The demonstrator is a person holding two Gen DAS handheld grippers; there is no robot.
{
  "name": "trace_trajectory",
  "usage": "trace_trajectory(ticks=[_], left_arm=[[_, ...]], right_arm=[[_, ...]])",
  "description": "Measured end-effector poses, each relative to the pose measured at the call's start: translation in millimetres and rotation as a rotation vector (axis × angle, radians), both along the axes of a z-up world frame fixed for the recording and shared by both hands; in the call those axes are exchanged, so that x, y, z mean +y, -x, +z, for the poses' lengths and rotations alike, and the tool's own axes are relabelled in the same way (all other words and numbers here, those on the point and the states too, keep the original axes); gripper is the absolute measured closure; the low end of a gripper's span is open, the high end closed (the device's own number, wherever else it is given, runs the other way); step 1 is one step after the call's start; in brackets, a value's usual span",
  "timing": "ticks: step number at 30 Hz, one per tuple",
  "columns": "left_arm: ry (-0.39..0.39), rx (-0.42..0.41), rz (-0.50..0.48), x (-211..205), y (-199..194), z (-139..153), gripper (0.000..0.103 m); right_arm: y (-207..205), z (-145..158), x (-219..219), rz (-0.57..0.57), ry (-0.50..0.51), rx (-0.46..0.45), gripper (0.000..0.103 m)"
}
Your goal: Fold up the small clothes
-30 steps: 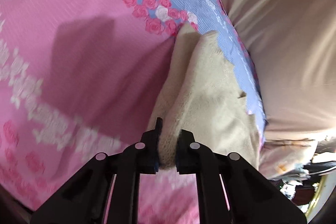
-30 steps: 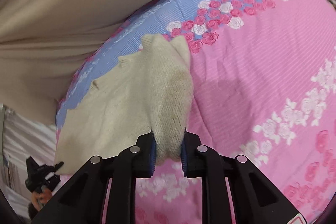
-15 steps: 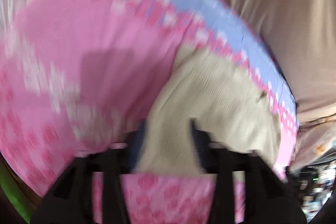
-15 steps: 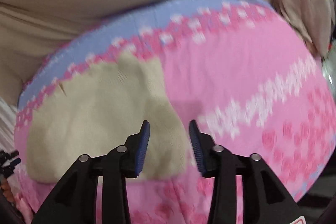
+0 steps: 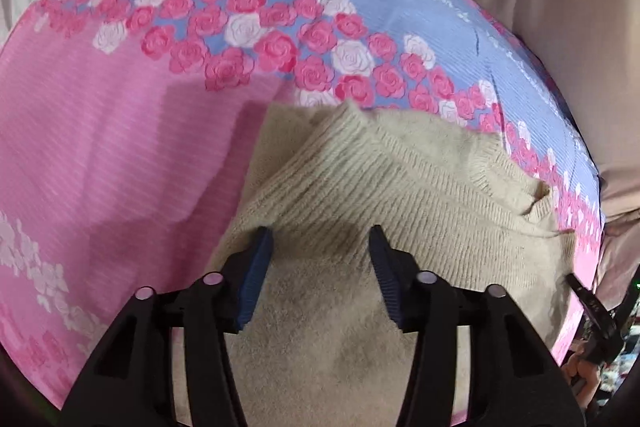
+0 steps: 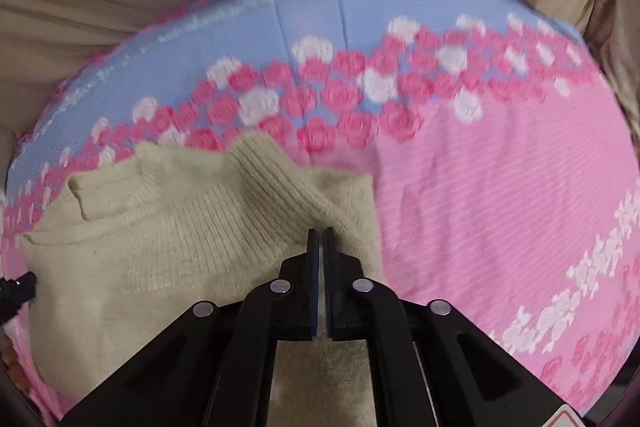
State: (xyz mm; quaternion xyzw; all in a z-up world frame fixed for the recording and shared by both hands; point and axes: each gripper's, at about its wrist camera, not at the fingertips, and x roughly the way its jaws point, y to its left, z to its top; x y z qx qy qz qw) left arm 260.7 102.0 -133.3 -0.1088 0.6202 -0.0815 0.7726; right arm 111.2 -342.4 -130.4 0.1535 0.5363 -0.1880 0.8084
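The cream knit sweater [image 5: 384, 195] is laid on the bedspread [image 5: 120, 155], just below its rose band, with one fold judged made and further folds and smoothing left. Over it, the left gripper [image 5: 320, 247] is held wide and empty; the right gripper [image 6: 320, 247] is closed, though whether knit is pinched cannot be told.

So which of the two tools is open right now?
The left tool is open: its blue-padded fingers stand wide apart over the beige sweater. The right tool has its fingers pressed together.
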Motion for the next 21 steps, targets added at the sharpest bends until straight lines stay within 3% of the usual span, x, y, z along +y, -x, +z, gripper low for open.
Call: trace_trajectory(ticks=[2, 4, 7, 9, 14, 18, 21], left_arm=[[-0.002, 0.001, 0.003, 3.2, 3.5, 0.6, 0.054], [-0.004, -0.02, 0.008, 13.3, 14.5, 12.0, 0.052], [-0.095, -0.104, -0.014, 29.6, 34.6, 32.8, 0.049], [-0.154, -0.122, -0.005, 38.8, 43.6, 37.6, 0.049], [-0.135, -0.078, 0.049, 62.8, 56.9, 36.6, 0.046], [-0.162, -0.075, 0.042, 67.3, 70.0, 32.2, 0.042], [-0.175, -0.062, 0.028, 67.1, 79.4, 27.0, 0.042]], right_arm=[[0.3, -24.5, 1.7, 0.03, 0.015, 0.121, 0.101], [15.3, -1.6, 9.8, 0.023, 0.054, 0.055, 0.1], [45.5, 38.0, 27.9, 0.015, 0.069, -0.071, 0.095], [63.2, 52.1, 42.4, 0.024, 0.066, -0.107, 0.094], [91.2, 46.8, 68.3, 0.042, 0.031, -0.081, 0.094], [96.1, 36.5, 87.9, 0.056, 0.023, -0.046, 0.082], [102.4, 29.6, 92.1, 0.054, 0.023, -0.028, 0.082]])
